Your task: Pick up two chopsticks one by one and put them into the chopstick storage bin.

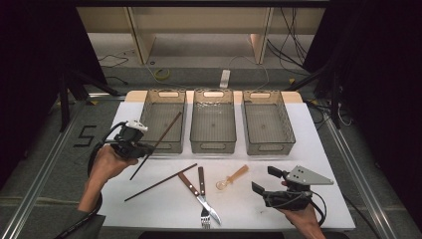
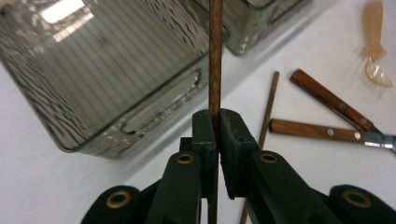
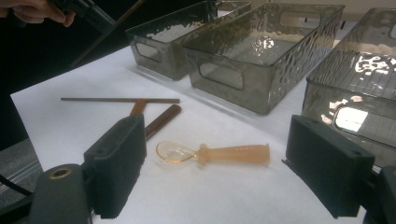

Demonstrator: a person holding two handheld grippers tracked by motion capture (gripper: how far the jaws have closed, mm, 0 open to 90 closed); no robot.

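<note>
Left tool clamps a slim wooden chopstick at the left bin's front corner.

The chopstick (image 2: 215, 56), a thin round brown stick, is pinched tight between the left tool's (image 1: 145, 149) black jaws, slanting up over the left bin (image 1: 161, 119), a ribbed smoky clear plastic tub. Its twin chopstick (image 1: 160, 182) lies flat on the white counter (image 1: 149, 209) in front of that bin. Further right of the bin lie the wood-handled knife (image 1: 190, 186), fork (image 1: 203, 196) and translucent amber spoon (image 3: 215, 152). Right tool (image 1: 264, 181) gapes wide, holding nothing.
</note>
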